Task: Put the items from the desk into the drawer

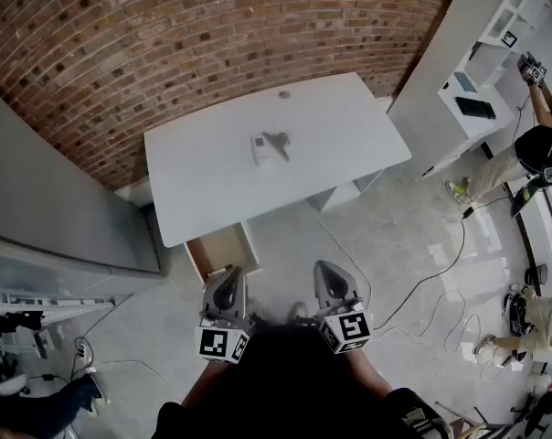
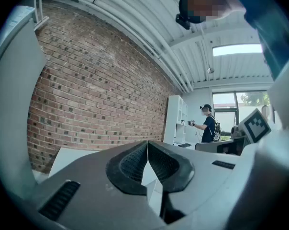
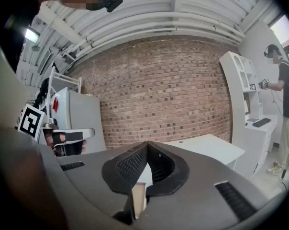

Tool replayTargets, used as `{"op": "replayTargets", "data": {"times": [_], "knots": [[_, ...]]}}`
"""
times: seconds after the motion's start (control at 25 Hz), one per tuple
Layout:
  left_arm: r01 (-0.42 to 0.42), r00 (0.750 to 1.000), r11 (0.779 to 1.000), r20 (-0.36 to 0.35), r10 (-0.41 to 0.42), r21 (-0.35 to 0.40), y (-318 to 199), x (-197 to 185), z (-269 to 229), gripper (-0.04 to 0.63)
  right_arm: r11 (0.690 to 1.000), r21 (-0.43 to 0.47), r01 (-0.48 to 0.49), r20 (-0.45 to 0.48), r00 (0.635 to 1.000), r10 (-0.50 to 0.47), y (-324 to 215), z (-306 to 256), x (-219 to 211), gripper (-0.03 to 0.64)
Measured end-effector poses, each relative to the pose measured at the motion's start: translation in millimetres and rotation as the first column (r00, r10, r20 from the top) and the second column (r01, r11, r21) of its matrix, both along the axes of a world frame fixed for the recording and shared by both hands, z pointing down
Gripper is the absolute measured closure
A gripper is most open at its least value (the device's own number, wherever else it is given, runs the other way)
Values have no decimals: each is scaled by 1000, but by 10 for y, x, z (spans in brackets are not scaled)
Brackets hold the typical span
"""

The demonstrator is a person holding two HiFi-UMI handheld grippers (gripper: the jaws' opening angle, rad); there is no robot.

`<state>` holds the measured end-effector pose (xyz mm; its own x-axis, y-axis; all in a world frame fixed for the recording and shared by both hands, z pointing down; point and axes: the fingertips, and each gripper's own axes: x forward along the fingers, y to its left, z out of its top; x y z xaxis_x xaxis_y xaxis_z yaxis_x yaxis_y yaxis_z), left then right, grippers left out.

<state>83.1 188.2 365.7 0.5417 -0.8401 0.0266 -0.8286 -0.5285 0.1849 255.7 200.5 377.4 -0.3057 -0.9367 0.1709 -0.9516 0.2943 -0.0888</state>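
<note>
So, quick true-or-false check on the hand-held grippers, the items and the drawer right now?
1. The left hand-held gripper and right hand-held gripper are both shut with nothing between the jaws. True.
2. The items already lie in the drawer. False: they lie together near the middle of the white desk.
3. The drawer stands pulled open. True.
4. The left hand-held gripper is over the desk top. False: both are short of the desk, above the floor.

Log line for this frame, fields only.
left gripper: shut, empty | right gripper: shut, empty | items: on desk | drawer: open
</note>
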Motion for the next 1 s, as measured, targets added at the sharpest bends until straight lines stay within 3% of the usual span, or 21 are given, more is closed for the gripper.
{"op": "replayTargets", "data": {"times": [0.56,0.72,1.0], "knots": [[0,1000,1000,-4,0,-5,-34,-10,16,591,1000,2,-11,10,1000,11,-47,29,2,615],[-3,1000,1000,-12,3,-8,-44,-45,18,591,1000,-19,-2,16,1000,2,-83,56,-45,504],[-15,999,1000,-28,15,-4,-73,-205,23,591,999,-37,-6,-11,1000,6,-106,117,-192,502]]}}
